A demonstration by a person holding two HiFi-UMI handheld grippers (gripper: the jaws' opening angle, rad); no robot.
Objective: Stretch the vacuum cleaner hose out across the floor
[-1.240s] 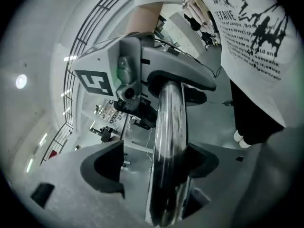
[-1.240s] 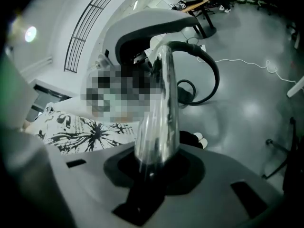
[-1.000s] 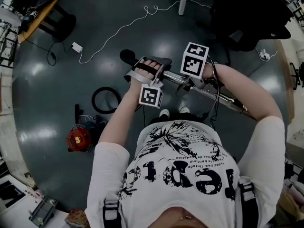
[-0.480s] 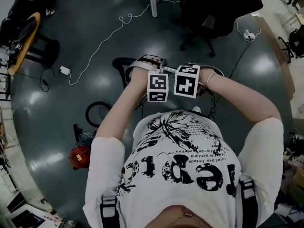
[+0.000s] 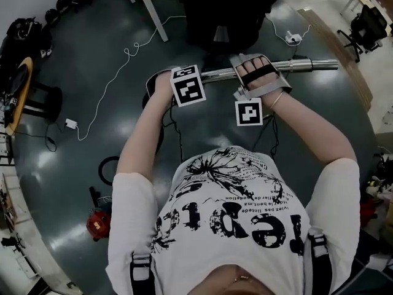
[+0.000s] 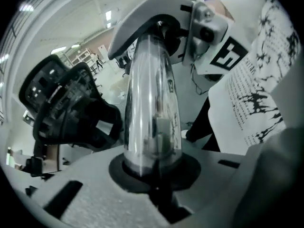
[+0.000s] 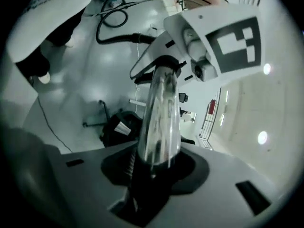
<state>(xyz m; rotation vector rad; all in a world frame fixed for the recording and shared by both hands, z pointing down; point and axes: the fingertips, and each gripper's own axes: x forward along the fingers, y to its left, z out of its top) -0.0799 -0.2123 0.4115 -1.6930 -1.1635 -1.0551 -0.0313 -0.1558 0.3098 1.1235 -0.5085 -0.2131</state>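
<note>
I hold a chrome vacuum wand [image 5: 304,64] level in front of me. My left gripper [image 5: 195,77] is shut on its left part; those jaws have just been closing, and the tube [image 6: 152,103] sits tight in them [image 6: 154,175]. My right gripper [image 5: 255,78] lies further right along it. Its jaws [image 7: 152,175] have just been opening, and the tube [image 7: 161,113] passes between them with a dark gap around it. The black hose [image 7: 118,38] trails down to a loop [image 5: 109,168] near the red vacuum cleaner [image 5: 98,224].
A black office chair [image 5: 227,11] stands just beyond the wand, with a white table leg [image 5: 153,14] to its left. A white cable [image 5: 123,60] snakes over the dark floor. A power strip [image 5: 293,39] lies at the right, and a round stool [image 5: 24,85] stands far left.
The wand has swung from slanting down to the right to lying level across the view. The right gripper slid right along it and rolled over. The left gripper shifted left.
</note>
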